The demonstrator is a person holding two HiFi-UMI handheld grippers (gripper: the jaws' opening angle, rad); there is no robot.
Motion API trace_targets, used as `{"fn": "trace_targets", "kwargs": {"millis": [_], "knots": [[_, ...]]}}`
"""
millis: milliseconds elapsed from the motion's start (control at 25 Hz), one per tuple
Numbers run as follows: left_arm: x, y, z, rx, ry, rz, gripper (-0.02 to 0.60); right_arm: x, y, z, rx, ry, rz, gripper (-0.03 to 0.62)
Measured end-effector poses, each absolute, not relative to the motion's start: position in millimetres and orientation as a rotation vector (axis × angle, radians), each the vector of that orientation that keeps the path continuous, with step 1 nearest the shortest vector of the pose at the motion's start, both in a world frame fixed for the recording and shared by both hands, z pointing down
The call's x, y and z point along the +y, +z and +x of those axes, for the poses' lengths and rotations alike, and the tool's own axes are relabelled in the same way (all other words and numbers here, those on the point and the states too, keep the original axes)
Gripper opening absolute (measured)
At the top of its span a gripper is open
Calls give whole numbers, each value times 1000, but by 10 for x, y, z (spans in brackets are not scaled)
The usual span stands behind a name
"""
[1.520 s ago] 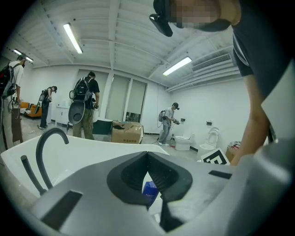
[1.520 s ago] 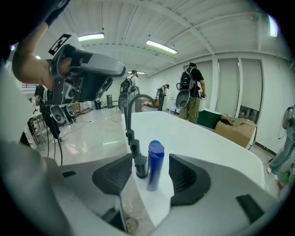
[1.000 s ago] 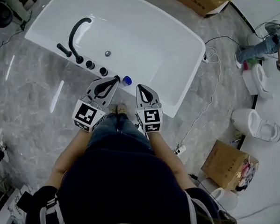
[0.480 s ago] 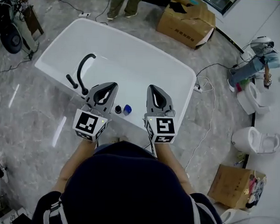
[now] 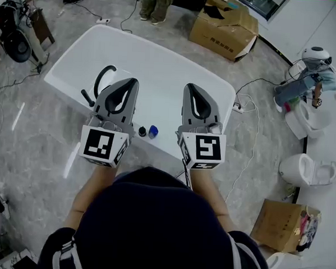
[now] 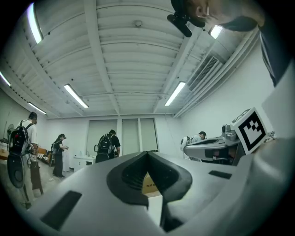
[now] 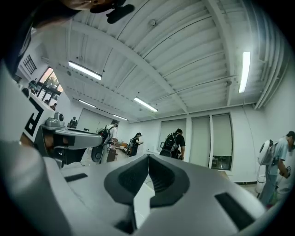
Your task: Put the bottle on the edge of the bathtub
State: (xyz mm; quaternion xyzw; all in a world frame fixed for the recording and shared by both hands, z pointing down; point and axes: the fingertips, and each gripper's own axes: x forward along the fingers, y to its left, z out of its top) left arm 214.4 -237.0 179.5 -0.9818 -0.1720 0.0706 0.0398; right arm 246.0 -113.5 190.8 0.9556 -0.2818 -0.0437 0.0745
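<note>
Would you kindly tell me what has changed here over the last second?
The left gripper and right gripper both rose up and away from the bathtub, shut and empty. The blue-capped bottle stayed standing on the bathtub's near edge, untouched.

No legible text, brand or number found. The cube [image 5: 103, 146] on the left gripper [image 5: 131, 83] and its counterpart on the right gripper [image 5: 191, 87] bear only black-and-white square marker patterns. Print on the cardboard box [image 6: 148, 183] is too small to read.

Bottle [image 5: 153, 131] (blue top) on near rim of white bathtub [image 5: 160, 69].
</note>
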Motion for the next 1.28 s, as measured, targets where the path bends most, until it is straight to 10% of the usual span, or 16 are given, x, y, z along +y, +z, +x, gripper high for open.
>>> {"fn": "trace_targets", "kwargs": {"millis": [1280], "knots": [[-2161, 2034, 2064, -537, 133, -3001, 23, -970, 2006, 2357, -871, -91, 2894, 28]]}}
